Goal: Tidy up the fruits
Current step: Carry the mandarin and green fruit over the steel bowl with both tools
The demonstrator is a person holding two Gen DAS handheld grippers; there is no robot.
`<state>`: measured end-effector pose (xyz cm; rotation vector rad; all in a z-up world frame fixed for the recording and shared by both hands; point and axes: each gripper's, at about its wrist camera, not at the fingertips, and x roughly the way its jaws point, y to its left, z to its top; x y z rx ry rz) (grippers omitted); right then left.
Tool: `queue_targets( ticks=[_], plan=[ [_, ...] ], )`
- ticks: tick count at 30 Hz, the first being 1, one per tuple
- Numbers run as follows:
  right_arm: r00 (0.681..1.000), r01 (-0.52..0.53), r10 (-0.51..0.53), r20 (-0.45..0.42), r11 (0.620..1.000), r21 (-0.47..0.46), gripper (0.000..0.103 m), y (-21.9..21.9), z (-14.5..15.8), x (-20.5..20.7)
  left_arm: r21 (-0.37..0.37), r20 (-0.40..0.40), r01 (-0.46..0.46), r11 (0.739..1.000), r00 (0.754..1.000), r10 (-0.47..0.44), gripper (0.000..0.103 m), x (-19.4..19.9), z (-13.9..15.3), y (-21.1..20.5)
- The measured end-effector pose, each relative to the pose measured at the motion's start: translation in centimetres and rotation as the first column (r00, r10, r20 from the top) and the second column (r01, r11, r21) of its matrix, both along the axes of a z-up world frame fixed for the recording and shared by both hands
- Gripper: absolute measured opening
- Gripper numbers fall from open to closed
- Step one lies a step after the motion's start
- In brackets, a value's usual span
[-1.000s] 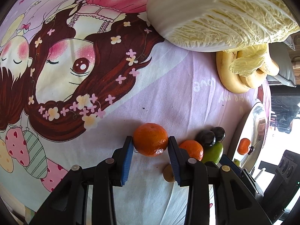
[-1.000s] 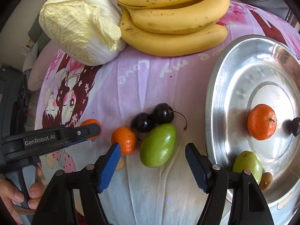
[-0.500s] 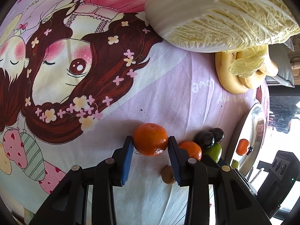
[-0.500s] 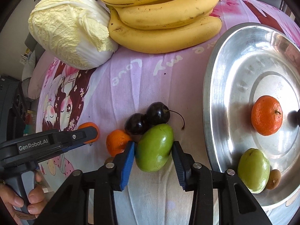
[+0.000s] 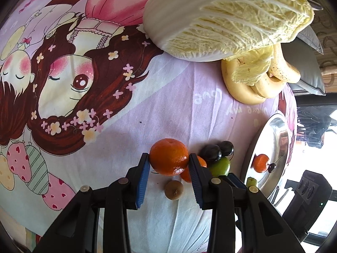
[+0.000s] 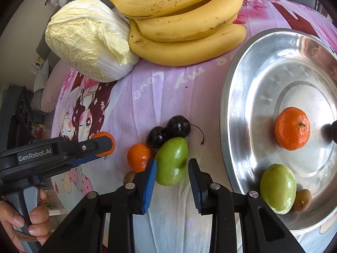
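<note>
My left gripper [image 5: 169, 164] is shut on a mandarin [image 5: 169, 158], held just above the pink printed cloth; it also shows in the right wrist view as the left gripper [image 6: 101, 147]. My right gripper [image 6: 171, 169] is closing on a green fruit [image 6: 171, 161] lying on the cloth, and both blue pads touch its sides. A second mandarin [image 6: 139, 157], two dark cherries [image 6: 168, 130] and a small brown fruit [image 5: 173, 189] lie beside it. The steel plate [image 6: 231, 97] at the right holds a mandarin [image 6: 292, 128], a green fruit [image 6: 278, 188] and a small brown fruit [image 6: 302, 200].
A bunch of bananas [image 6: 185, 27] and a napa cabbage [image 6: 88, 48] lie at the far side of the cloth. A person's hand [image 6: 21, 221] grips the left tool's handle. A dark device [image 5: 307, 191] stands beyond the plate.
The right gripper's jaws came in from wide apart to touch the green fruit. The left gripper rose a little with the mandarin, uncovering the small brown fruit beneath.
</note>
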<state>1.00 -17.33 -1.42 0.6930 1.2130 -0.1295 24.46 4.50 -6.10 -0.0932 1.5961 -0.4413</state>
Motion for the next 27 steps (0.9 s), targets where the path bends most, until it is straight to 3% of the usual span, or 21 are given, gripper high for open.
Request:
queue_targets(
  ticks=[9, 19, 27],
  plan=[
    [0.999, -0.004, 0.001, -0.036, 0.998, -0.070, 0.041, 1.5, -0.4, 1.5, 0.006, -0.018, -0.013, 1.000, 1.000, 0.014, 0.039, 0.0, -1.0, 0.2],
    [0.999, 0.044, -0.044, -0.030, 0.999, -0.006, 0.042, 1.2, -1.9, 1.8, -0.009, -0.039, -0.030, 1.000, 0.999, 0.030, 0.039, 0.0, -1.9, 1.0],
    [0.999, 0.025, -0.025, 0.034, 0.999, 0.022, 0.041, 0.6, -0.9, 0.3, -0.001, -0.017, -0.034, 0.999, 0.999, 0.034, 0.039, -0.3, -0.2, 2.2]
  ],
)
